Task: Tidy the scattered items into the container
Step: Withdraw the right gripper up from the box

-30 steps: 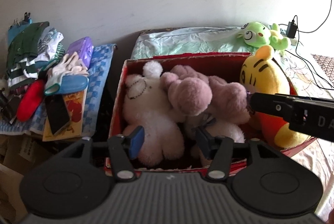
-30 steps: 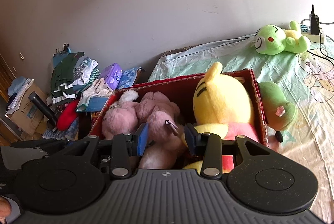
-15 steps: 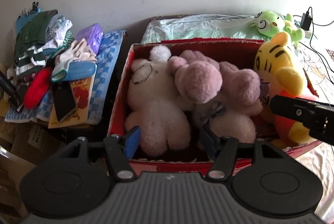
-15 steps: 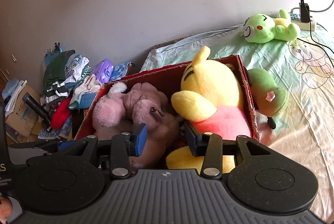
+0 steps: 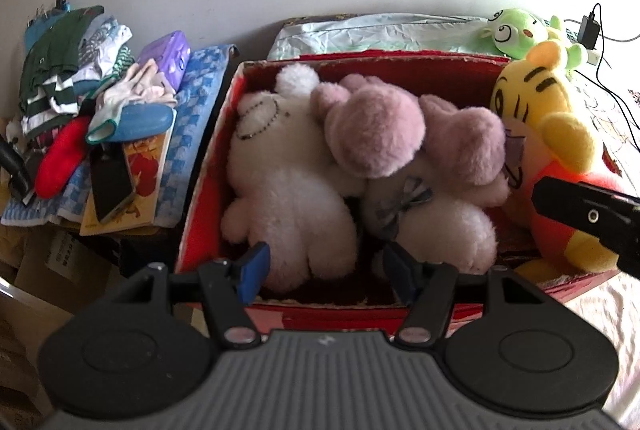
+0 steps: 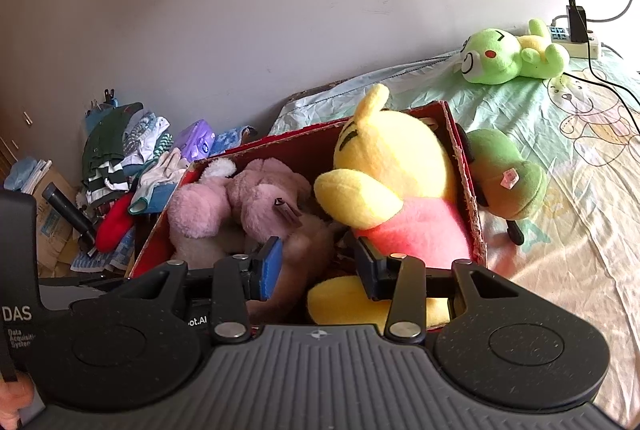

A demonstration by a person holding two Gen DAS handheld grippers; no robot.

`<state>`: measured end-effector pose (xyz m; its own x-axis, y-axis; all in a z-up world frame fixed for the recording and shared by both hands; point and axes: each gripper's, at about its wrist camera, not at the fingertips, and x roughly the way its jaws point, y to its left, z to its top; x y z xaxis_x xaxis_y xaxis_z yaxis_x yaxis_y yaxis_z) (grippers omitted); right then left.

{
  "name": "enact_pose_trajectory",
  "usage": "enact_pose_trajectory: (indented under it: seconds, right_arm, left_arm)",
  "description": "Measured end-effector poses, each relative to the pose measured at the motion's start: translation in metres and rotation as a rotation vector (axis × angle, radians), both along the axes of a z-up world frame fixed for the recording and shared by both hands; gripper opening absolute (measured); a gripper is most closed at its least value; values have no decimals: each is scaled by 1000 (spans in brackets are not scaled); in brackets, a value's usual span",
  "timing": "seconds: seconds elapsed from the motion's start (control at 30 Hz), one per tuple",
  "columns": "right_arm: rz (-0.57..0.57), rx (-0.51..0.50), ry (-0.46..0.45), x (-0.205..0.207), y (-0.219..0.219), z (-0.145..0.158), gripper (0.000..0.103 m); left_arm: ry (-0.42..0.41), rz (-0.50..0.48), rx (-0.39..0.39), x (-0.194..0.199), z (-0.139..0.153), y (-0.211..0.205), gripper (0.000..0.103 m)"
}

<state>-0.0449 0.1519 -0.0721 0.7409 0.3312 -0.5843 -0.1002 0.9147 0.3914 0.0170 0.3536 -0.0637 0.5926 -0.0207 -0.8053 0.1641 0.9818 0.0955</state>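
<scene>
A red cardboard box (image 5: 208,173) (image 6: 466,165) stands on the bed. It holds a white plush (image 5: 280,181), a pink plush (image 5: 376,133) (image 6: 256,197) and a yellow tiger plush in a red shirt (image 5: 548,125) (image 6: 392,181). My left gripper (image 5: 324,270) is open and empty just above the box's near wall. My right gripper (image 6: 316,262) is open and empty over the box's near end, beside the tiger's leg; its body shows in the left wrist view (image 5: 588,218). A bright green frog plush (image 6: 508,57) (image 5: 516,31) lies on the bed behind the box. A darker green plush (image 6: 508,181) lies against the box's right wall.
A heap of clothes, gloves, a purple case (image 5: 168,57), a book and a phone (image 5: 110,185) lies left of the box. A power strip with charger and cables (image 6: 576,33) sits at the back right by the wall. Cardboard boxes (image 5: 52,262) stand lower left.
Both grippers have pulled back and up from the box, staying open. The yellow tiger now sits lower and deeper in the box's right end.
</scene>
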Motion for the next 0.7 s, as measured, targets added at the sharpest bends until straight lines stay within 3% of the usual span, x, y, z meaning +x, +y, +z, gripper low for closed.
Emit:
enact_pose_trajectory:
  seconds: [0.23,0.7]
  right_arm:
    - [15,-10,-24,-2,2,-3,43]
    - [131,49,11,5,-14,1,45]
  left_arm:
    - [-9,19,17,-1,-1,-2,70]
    - [-29,109,45,-7,14,-14,71]
